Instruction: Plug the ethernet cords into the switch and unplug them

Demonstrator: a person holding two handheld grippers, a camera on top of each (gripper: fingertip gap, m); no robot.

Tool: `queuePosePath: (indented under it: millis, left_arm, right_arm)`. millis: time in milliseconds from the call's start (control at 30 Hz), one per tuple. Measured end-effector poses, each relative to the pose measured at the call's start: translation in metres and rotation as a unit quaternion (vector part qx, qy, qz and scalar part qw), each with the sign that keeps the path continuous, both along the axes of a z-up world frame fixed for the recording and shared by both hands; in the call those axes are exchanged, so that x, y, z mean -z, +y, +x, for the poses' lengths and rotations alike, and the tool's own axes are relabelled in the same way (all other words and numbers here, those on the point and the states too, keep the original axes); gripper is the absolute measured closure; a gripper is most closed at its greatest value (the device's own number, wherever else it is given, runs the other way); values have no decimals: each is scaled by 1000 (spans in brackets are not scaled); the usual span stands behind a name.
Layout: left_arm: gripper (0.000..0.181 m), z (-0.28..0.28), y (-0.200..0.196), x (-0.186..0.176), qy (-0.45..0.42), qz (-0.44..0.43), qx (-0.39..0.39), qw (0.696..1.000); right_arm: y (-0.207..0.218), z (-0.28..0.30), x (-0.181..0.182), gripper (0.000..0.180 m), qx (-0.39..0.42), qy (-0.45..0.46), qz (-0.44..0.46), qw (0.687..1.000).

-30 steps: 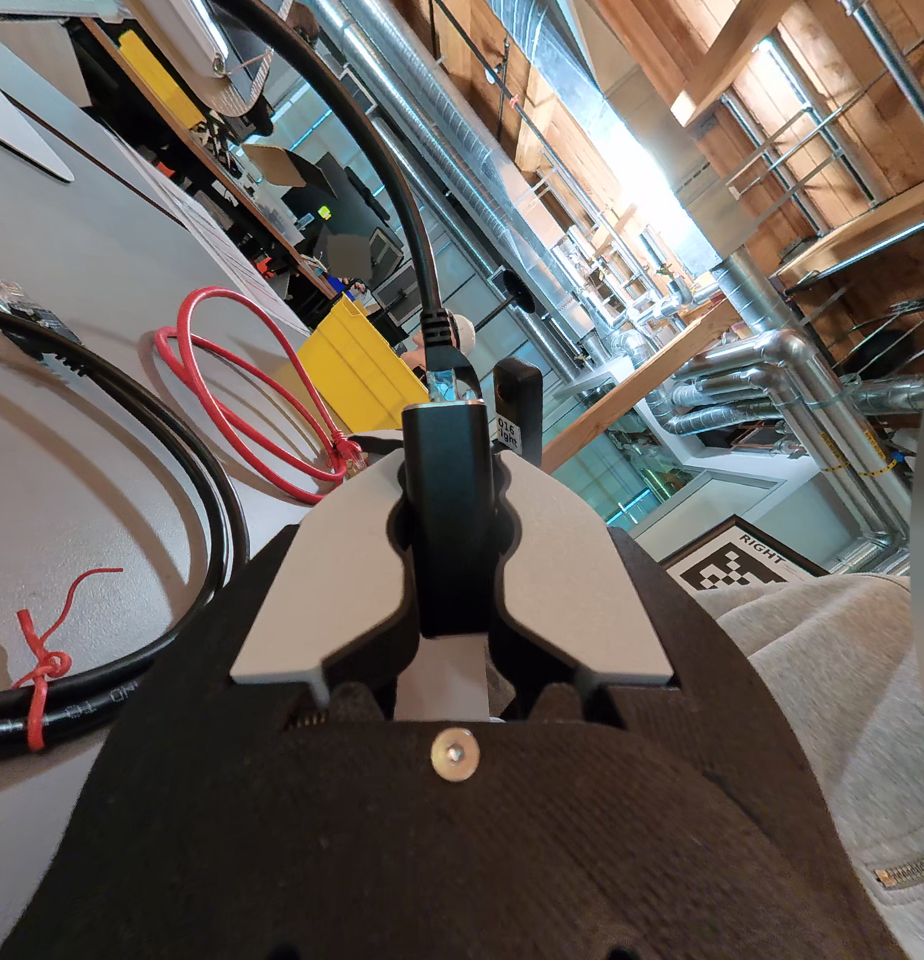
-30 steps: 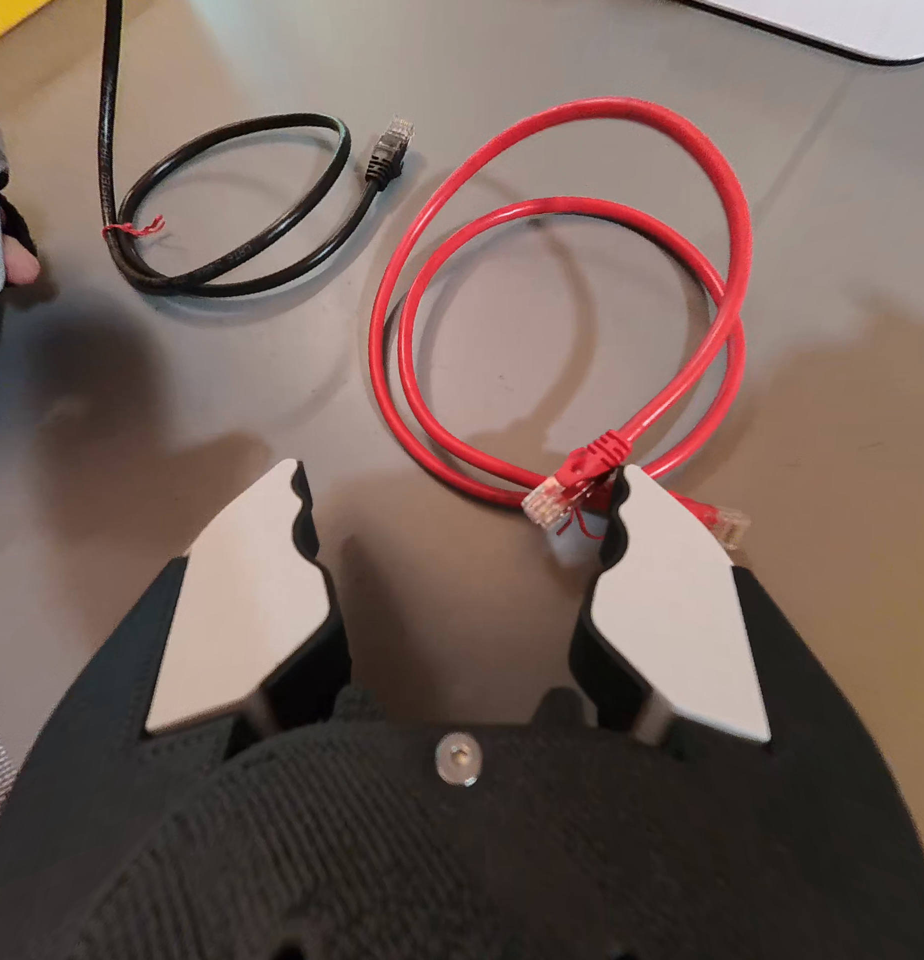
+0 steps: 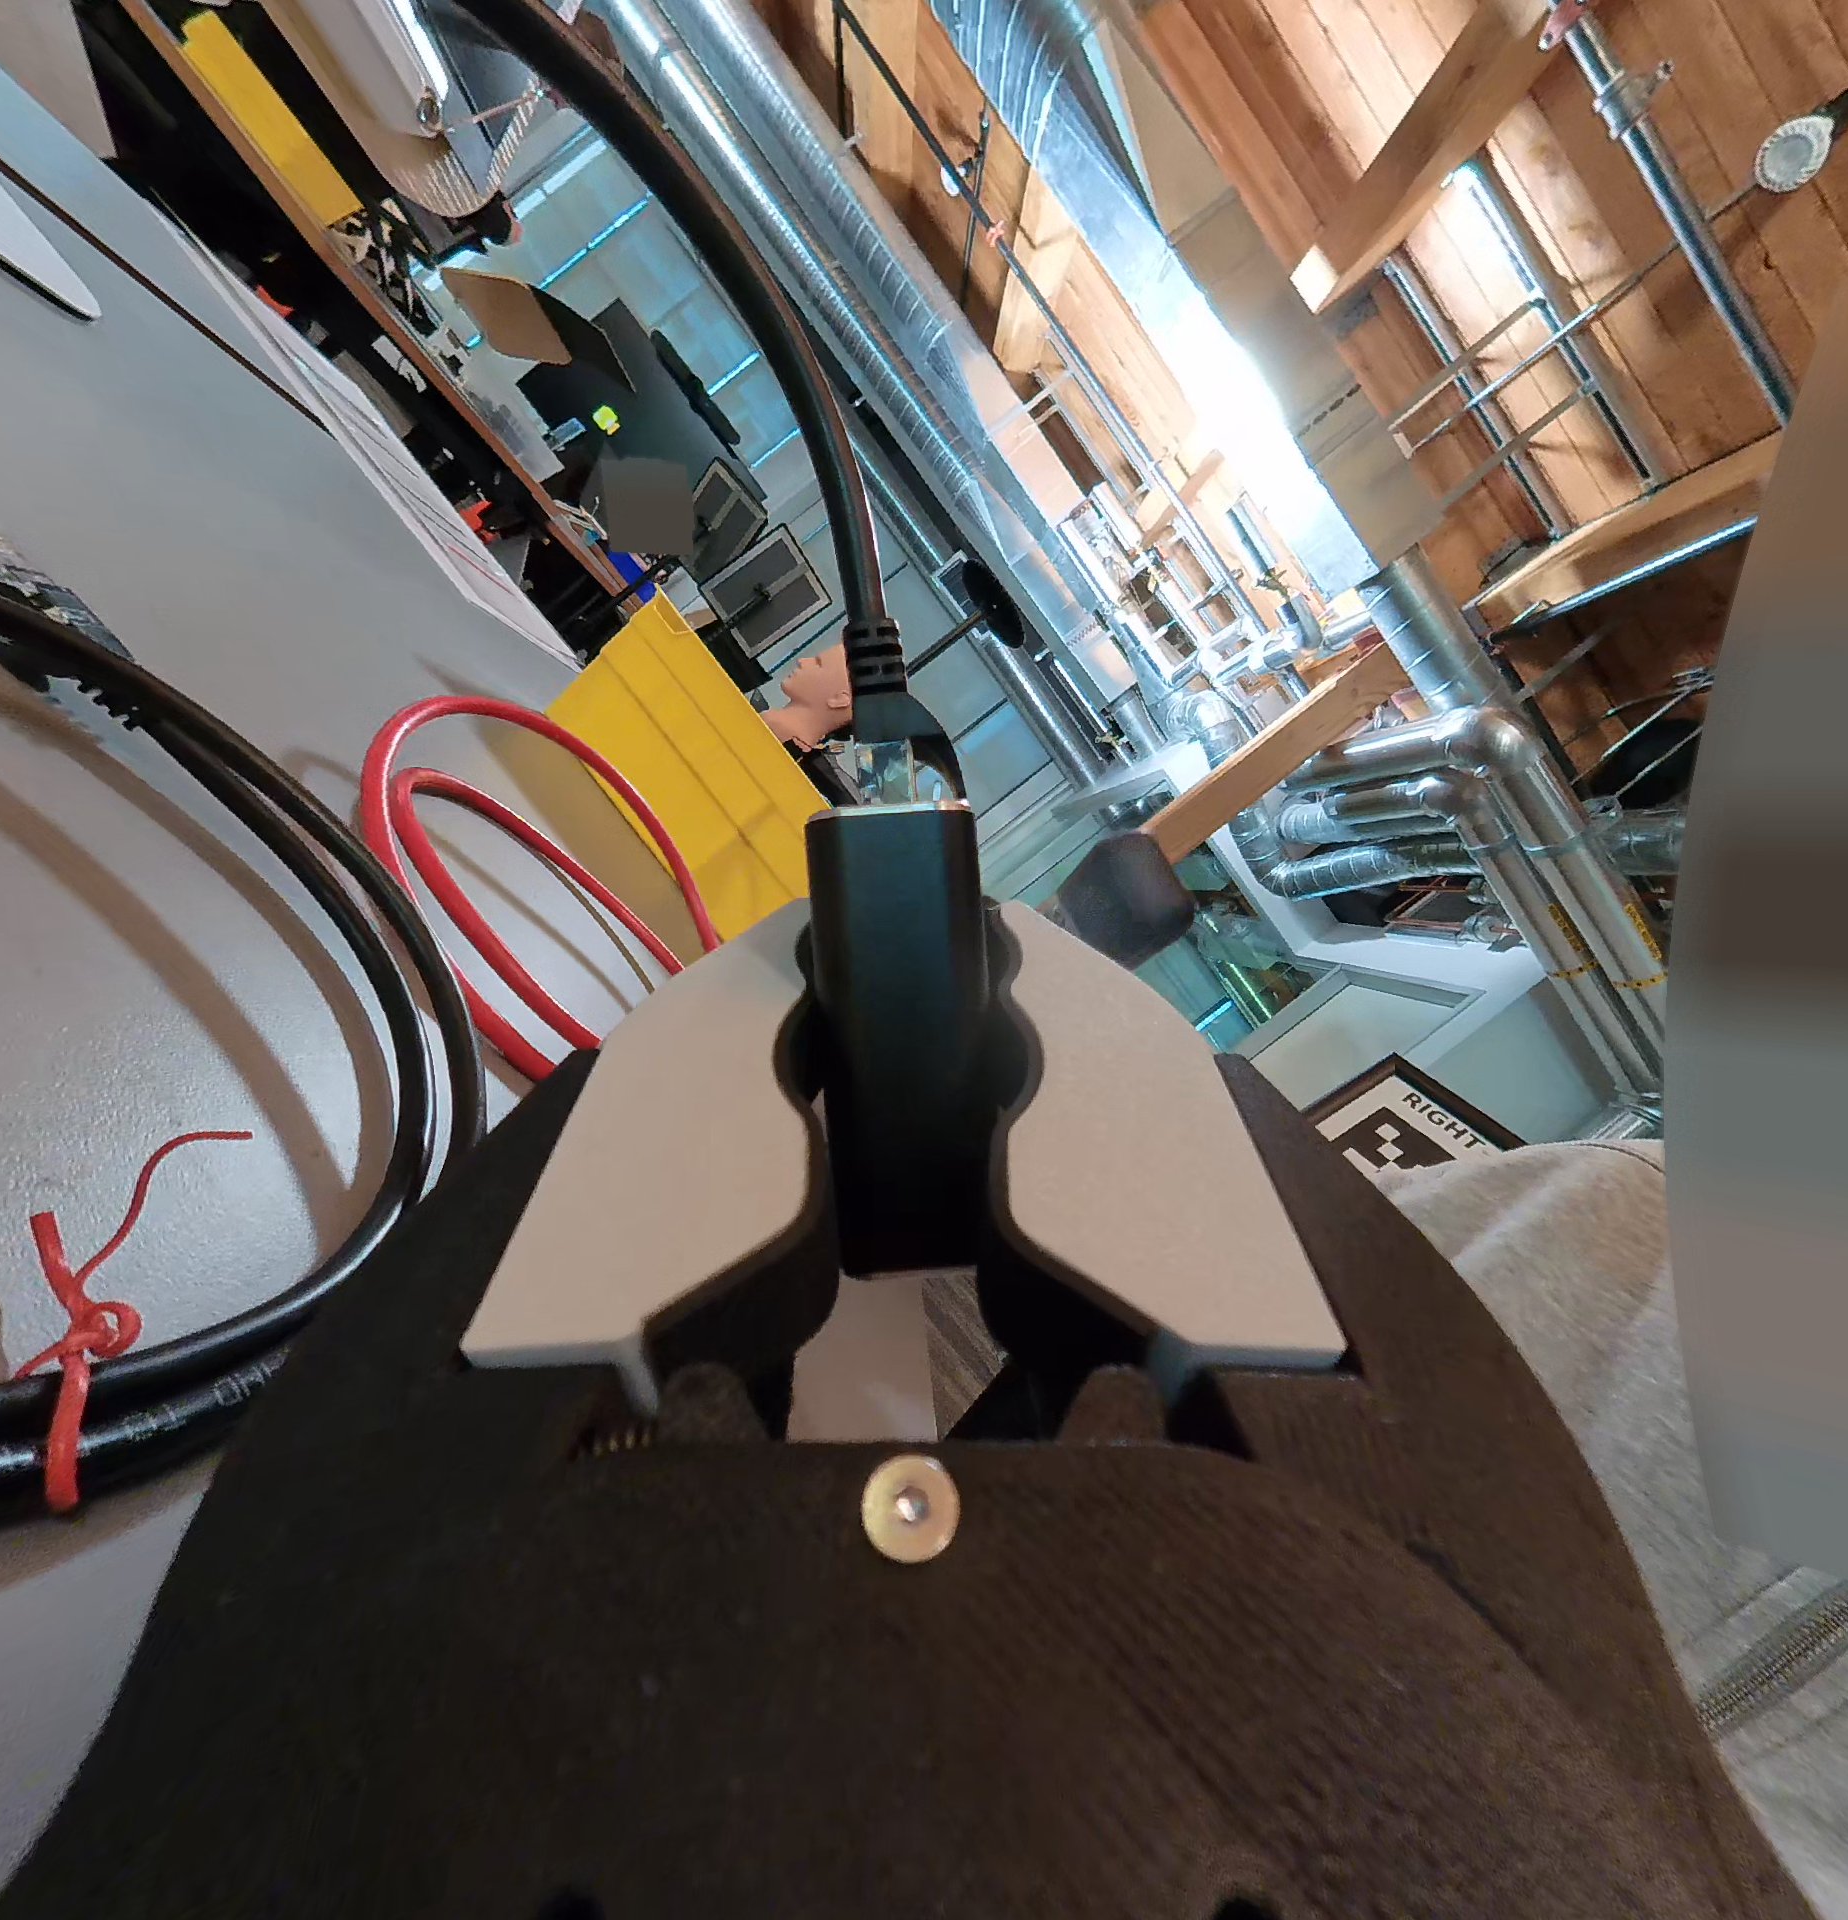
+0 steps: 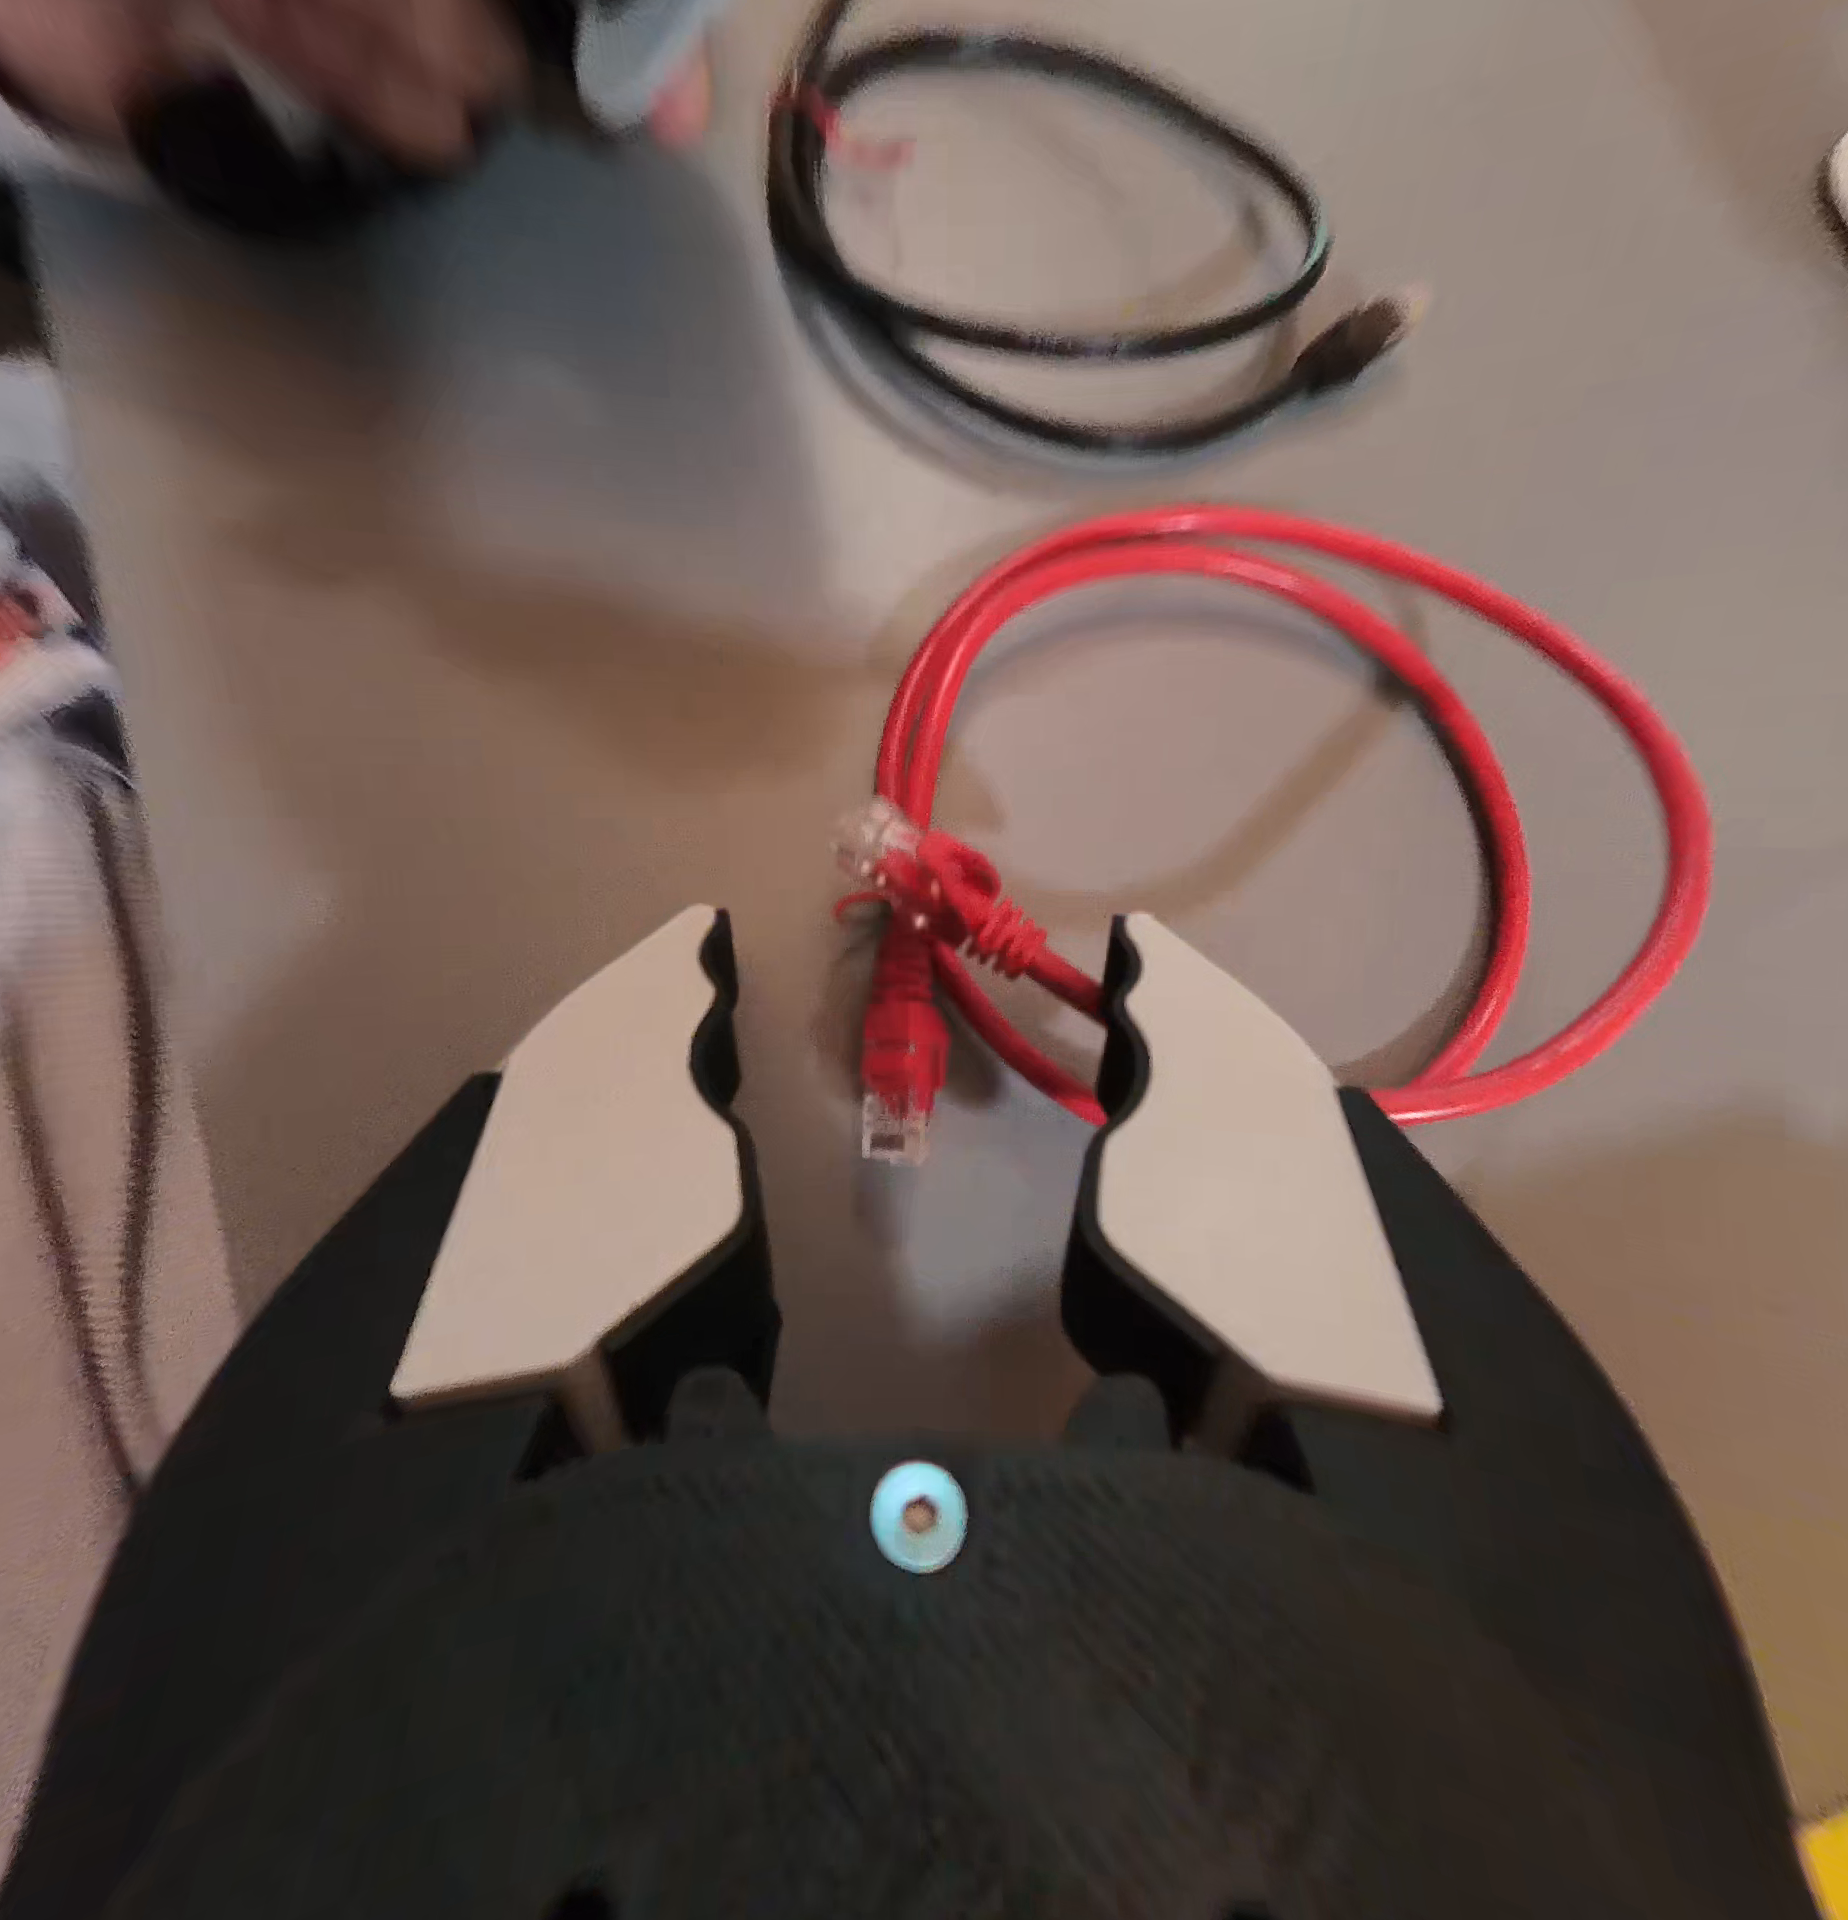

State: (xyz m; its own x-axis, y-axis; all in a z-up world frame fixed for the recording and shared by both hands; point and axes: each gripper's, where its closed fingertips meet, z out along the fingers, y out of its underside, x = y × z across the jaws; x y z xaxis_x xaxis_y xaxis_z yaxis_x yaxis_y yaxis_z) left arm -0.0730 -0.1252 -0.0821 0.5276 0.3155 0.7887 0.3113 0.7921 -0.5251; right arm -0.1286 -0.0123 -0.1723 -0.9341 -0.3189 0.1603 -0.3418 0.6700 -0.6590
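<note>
Left wrist view: left gripper [image 3: 892,1049] clamps switch [image 3: 892,1039] upright, black cord [image 3: 842,499] plugged in. Right gripper [image 4: 915,1039], jaws apart, straddles red cord [image 4: 1502,790] plug on tabletop [image 4: 587,727], likely next pick

- We lose the lower half of the switch [image 3: 892,1039] behind the left gripper's [image 3: 904,935] fingers [image 3: 691,1164]; its ports face away.
- The black cord [image 3: 400,987] runs off the left edge, its far plug [image 3: 6,582] half cut off there.
- Part of the red cord [image 3: 546,831] slips behind the gripper body.
- The whole right wrist view is smeared: the black cord's plug [image 4: 1356,338] is a blur.
- Top left there, a hand [image 4: 307,73] is cropped and unreadable.
- The red cord [image 4: 1502,790] dips under the right gripper's [image 4: 915,935] finger [image 4: 1211,1143].
</note>
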Motion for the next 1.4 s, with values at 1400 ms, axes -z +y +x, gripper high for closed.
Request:
queuePosePath:
  millis: [1400]
  left_arm:
    - [155, 0, 1, 1, -2, 0, 3, 1000]
  right_arm:
    - [41, 35, -15, 146, 141, -152, 69, 976]
